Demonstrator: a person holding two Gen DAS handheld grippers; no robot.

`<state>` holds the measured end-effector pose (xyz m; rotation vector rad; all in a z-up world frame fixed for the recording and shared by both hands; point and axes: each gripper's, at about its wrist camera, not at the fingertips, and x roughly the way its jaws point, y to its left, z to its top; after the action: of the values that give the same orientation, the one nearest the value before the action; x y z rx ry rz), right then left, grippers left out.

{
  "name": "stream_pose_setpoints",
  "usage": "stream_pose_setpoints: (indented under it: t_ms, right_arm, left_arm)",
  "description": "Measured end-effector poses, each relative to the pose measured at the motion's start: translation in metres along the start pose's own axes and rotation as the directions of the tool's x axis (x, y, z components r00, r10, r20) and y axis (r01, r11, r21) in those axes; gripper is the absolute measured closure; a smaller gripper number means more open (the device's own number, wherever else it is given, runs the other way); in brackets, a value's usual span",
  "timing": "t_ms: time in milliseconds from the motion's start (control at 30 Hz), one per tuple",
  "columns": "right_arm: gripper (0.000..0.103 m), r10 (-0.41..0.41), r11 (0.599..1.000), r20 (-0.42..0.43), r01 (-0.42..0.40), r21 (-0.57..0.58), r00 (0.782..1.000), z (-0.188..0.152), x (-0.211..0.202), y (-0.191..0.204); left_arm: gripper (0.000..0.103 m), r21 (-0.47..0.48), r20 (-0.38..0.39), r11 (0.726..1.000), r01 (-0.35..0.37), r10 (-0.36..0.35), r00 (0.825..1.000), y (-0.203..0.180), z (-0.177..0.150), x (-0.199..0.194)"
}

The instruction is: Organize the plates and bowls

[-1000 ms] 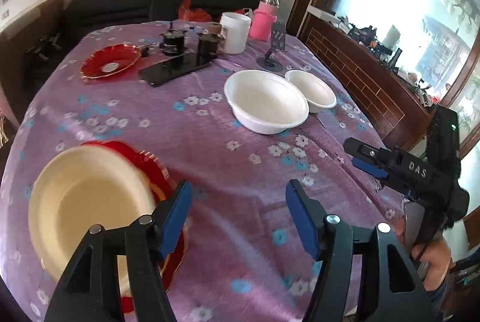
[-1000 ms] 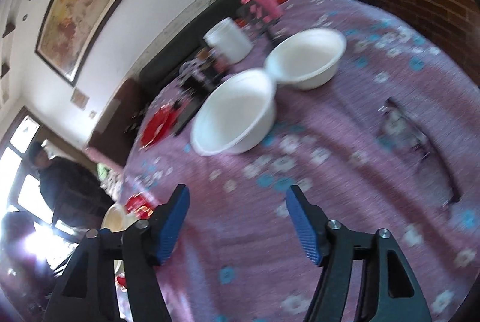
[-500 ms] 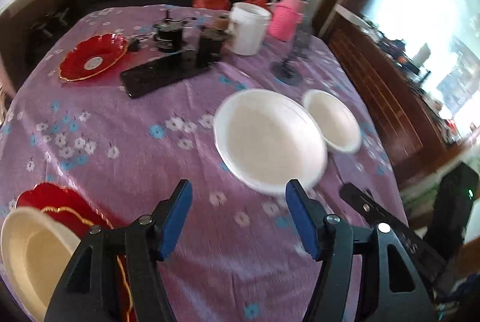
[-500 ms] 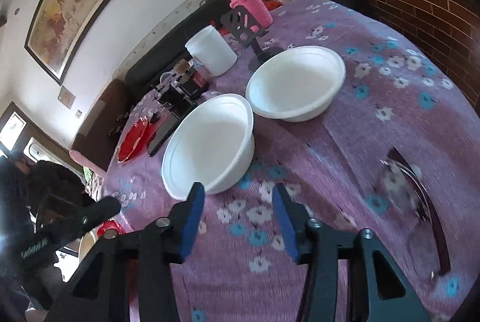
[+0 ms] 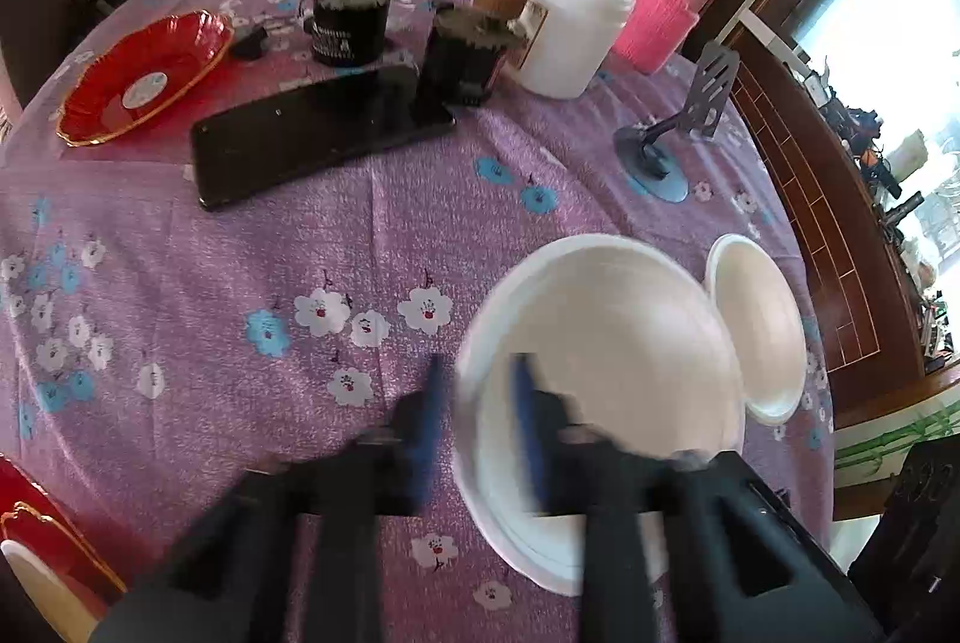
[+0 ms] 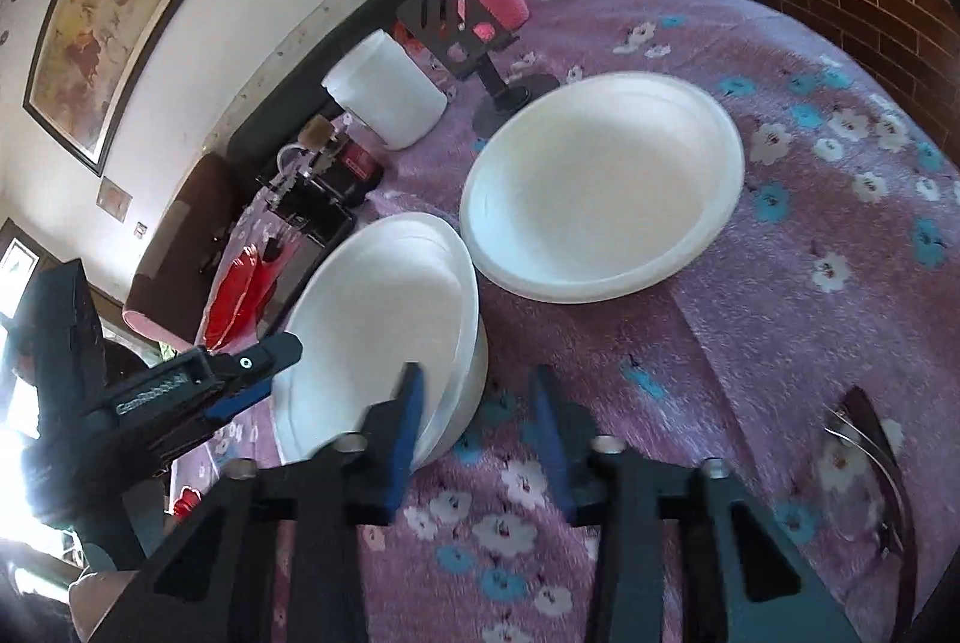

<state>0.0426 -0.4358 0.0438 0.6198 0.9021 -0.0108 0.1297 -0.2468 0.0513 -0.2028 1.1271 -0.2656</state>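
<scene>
Straddling the left rim of the larger white bowl (image 5: 606, 343), the left gripper (image 5: 477, 403) has just been closing to a narrow pinch, one pad inside and one outside. The right gripper (image 6: 477, 403), also just closed narrow, brackets the same bowl's near rim, though pad contact is unclear. The second white bowl (image 6: 600, 193) sits just beside it on the table (image 6: 810, 343), farther from both grippers.
</scene>
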Motion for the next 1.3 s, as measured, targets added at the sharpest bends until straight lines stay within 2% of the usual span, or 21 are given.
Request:
stream_pose_setpoints:
  t_ms: [100,233,400,567,667,767,833,900,1000,1067,1233,1300]
  right_arm:
    - [0.091,0.008,1.000,0.002,-0.008,-0.008,1.000,-0.005,-0.002,0.001]
    - [0.091,0.025,1.000,0.004,-0.025,-0.013,1.000,-0.015,-0.016,0.002]
    - [0.090,0.071,0.997,-0.003,-0.071,-0.039,0.997,-0.040,-0.052,0.004]
    - [0.090,0.096,0.989,-0.006,-0.096,-0.108,0.995,-0.083,-0.098,0.003]
    - [0.090,0.100,0.986,-0.019,-0.102,-0.133,0.995,-0.111,-0.117,0.001]
    - [0.088,0.095,0.983,-0.025,-0.097,-0.156,0.995,-0.134,-0.125,-0.001]
    - [0.088,0.082,0.981,-0.015,-0.083,-0.178,0.997,-0.140,-0.124,0.001]
    - [0.088,0.028,0.974,0.038,-0.018,-0.226,0.999,-0.147,-0.125,0.006]
    - [0.088,-0.051,0.945,0.135,0.092,-0.314,0.989,-0.154,-0.133,0.018]
    - [0.088,-0.034,0.943,0.153,0.083,-0.322,0.988,-0.154,-0.136,0.020]
    - [0.088,-0.044,0.947,0.129,0.082,-0.309,0.991,-0.152,-0.129,0.014]
    - [0.081,-0.038,0.951,0.110,0.070,-0.301,0.993,-0.153,-0.125,0.013]
  left_arm:
    - [0.093,0.026,0.022,1.000,-0.002,0.001,1.000,-0.002,-0.006,-0.005]
    - [0.093,0.069,0.048,0.998,0.008,-0.011,0.999,-0.007,-0.021,-0.026]
    - [0.093,0.138,0.044,0.990,0.032,-0.039,0.998,-0.009,-0.058,-0.057]
    - [0.092,0.226,0.007,0.969,0.097,-0.101,0.995,-0.003,-0.126,-0.089]
    - [0.089,0.281,-0.018,0.953,0.110,-0.109,0.994,0.002,-0.167,-0.098]
    - [0.087,0.312,-0.023,0.944,0.110,-0.109,0.994,0.008,-0.192,-0.099]
    - [0.086,0.326,-0.004,0.940,0.100,-0.104,0.995,0.010,-0.200,-0.098]
    - [0.086,0.337,0.012,0.938,0.079,-0.088,0.996,0.010,-0.203,-0.096]
    - [0.079,0.358,0.050,0.932,0.061,-0.084,0.995,0.011,-0.204,-0.099]
    - [0.074,0.350,0.050,0.933,0.082,-0.106,0.993,0.013,-0.201,-0.099]
    - [0.065,0.364,0.056,0.927,0.089,-0.117,0.992,0.013,-0.200,-0.095]
    - [0.065,0.375,0.063,0.924,0.077,-0.108,0.992,0.013,-0.200,-0.093]
